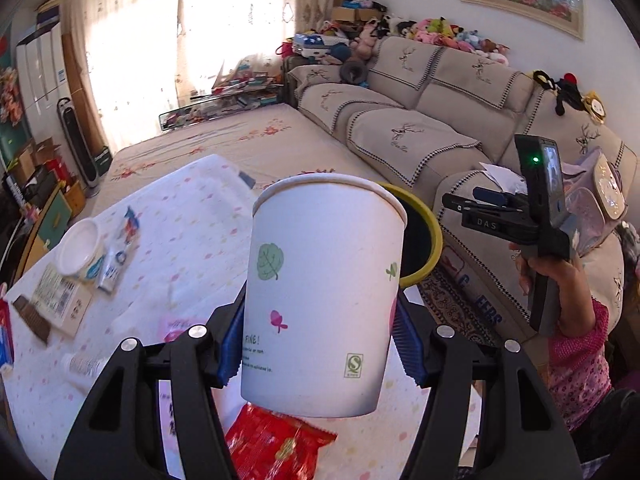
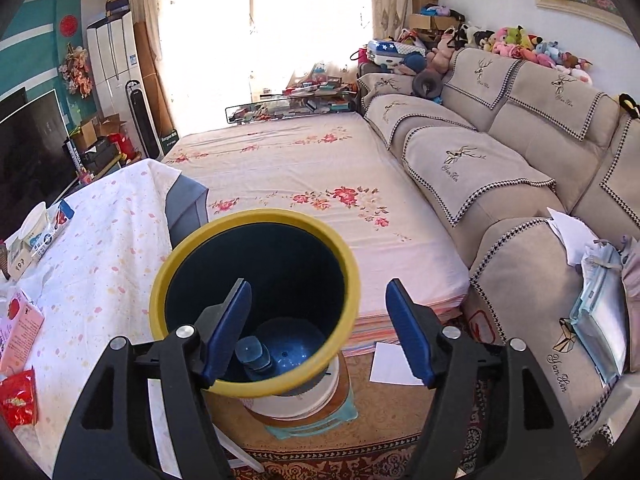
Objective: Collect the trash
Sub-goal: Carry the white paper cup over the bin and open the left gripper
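**Item: paper cup in transit to bin — living-room trash round**

**Left tool** (image 1: 316,344): blue pads clamped on the lower wall of a white paper cup (image 1: 320,300), printed with leaves. The cup is held upright with a slight tilt, lifted clear of the worktop (image 1: 192,216), which is covered in a white spotted cloth.

**Right tool** (image 2: 320,328): pads apart, nothing between them. It hangs over the mouth of the bin. Seen from the left wrist, it is raised in a hand (image 1: 536,268) off to the right, over the sofa side.

**Bin** (image 2: 256,220): round, yellow rim, dark inside, standing on the floor just beside the worktop's edge. Contents: one bluish, bottle-like piece lying on the blue bottom; otherwise largely unfilled as far as can be seen.

**Cup contents:** cannot tell; the opening faces away from the camera.

**Handling note (judgement):** the step in hand looks like carrying the cup to the bin. From the left wrist the yellow rim shows just behind the cup's right shoulder. Best done by bringing the cup fully over the opening before letting go and keeping the grip even, since thin paper walls crush easily. Releasing low inside the rim would stop it bouncing out.

**Still on the worktop:** red wrapper (image 1: 276,444), white bowl-like tub (image 1: 78,248), printed packets (image 1: 60,300), small plastic bottle (image 1: 86,364).
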A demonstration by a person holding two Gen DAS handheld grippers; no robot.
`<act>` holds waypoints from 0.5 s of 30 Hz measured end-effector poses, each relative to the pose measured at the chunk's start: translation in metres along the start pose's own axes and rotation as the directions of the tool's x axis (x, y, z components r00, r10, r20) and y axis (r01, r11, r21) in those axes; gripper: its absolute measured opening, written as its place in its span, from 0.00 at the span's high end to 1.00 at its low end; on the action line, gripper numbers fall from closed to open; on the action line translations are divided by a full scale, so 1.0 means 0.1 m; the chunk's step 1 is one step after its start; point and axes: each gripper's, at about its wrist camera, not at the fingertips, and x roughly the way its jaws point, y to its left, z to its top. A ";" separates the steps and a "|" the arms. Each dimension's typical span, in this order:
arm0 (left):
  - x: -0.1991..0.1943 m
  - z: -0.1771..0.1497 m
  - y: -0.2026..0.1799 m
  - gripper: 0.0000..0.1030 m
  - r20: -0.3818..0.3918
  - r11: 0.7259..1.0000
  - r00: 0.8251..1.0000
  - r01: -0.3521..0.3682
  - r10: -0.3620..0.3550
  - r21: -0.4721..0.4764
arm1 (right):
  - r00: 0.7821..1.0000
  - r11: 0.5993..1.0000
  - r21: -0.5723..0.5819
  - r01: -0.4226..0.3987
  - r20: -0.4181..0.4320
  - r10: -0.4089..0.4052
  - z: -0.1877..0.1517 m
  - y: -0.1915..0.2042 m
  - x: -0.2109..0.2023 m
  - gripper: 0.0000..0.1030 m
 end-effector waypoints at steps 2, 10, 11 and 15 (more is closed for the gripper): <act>0.20 0.16 -0.11 0.40 -0.025 0.999 0.999 0.041 -0.041 0.011 | 1.000 1.000 0.014 0.008 0.001 -0.008 -0.04 -0.13 -0.09 0.35; 1.26 0.62 -0.45 0.39 -0.153 0.997 0.986 0.072 -0.067 0.028 | 1.000 0.998 0.062 0.009 0.001 -0.009 -0.24 -0.44 -0.28 0.35; 1.42 0.65 -0.48 0.40 -0.172 0.997 0.983 0.068 -0.062 0.028 | 1.000 0.998 0.066 0.007 0.001 -0.007 -0.26 -0.46 -0.29 0.35; 1.88 0.70 -0.56 0.39 -0.234 0.998 0.971 0.056 -0.049 0.021 | 1.000 0.997 0.075 0.016 -0.004 -0.015 -0.32 -0.54 -0.32 0.35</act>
